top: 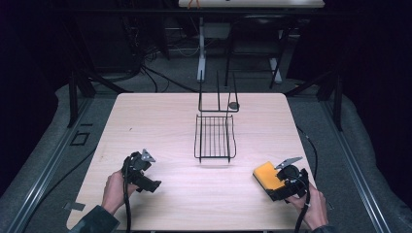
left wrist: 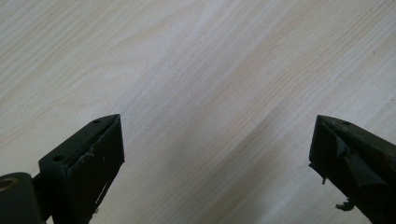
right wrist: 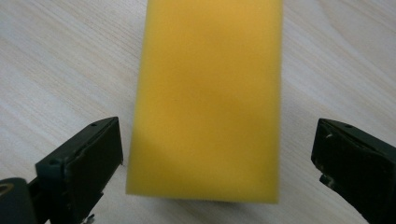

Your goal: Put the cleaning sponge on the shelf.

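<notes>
Altogether one yellow sponge (right wrist: 205, 100) between the spread-apart right hand-held gripper (right wrist: 217, 163), left hand-held gripper (left wrist: 217, 163) apart, one wire rack (top: 215, 137).

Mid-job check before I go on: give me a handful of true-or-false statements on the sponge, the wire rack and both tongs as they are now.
1. The yellow sponge lies flat on the table between the right tongs' open jaws. True.
2. The left tongs are shut on the sponge. False: they are open over bare wood.
3. The black wire rack sits near the middle of the table. True.
4. The sponge is inside the rack. False: it lies apart from the rack, near the table's right front corner.
5. The right tongs' jaws already squeeze the sponge. False: a gap shows on both sides.
</notes>
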A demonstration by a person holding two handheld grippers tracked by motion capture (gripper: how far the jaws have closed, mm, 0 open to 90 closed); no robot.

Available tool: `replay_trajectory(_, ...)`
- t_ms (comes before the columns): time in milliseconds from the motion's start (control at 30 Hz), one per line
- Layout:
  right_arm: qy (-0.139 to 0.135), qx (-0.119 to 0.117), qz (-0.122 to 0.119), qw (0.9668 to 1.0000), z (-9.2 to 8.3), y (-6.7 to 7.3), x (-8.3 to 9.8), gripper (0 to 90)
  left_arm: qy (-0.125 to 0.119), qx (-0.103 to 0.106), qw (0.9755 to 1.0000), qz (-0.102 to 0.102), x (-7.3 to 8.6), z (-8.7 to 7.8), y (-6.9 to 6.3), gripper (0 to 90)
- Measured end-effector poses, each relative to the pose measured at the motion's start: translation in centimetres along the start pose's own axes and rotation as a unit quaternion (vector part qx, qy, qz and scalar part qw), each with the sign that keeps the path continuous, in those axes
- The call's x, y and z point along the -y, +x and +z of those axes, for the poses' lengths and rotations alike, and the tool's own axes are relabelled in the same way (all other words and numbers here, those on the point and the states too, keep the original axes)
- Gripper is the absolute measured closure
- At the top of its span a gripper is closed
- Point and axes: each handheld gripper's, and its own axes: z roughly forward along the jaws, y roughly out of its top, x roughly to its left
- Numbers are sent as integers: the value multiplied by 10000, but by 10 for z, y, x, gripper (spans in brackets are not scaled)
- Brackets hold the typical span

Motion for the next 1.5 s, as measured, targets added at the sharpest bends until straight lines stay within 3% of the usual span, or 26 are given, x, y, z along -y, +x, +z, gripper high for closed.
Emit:
replay_trajectory(300, 75, -32, -106, 9999, 3, 5, -2, 147, 24, 6, 10000, 1, 0, 0, 0, 35)
replay_trajectory(333, 113, -3, -158, 9998, 5, 5, -2, 197, 24, 16, 10000, -11, 0, 0, 0, 35)
replay_trajectory(533, 138, 26, -191, 9997, 3, 5, -2, 221, 20, 12, 10000, 8, 0, 0, 0, 35)
replay_trajectory(1500, -353, -15, -238, 9991, -21, 8, -13, 267, 62, -24, 10000, 48, 0, 0, -1, 38)
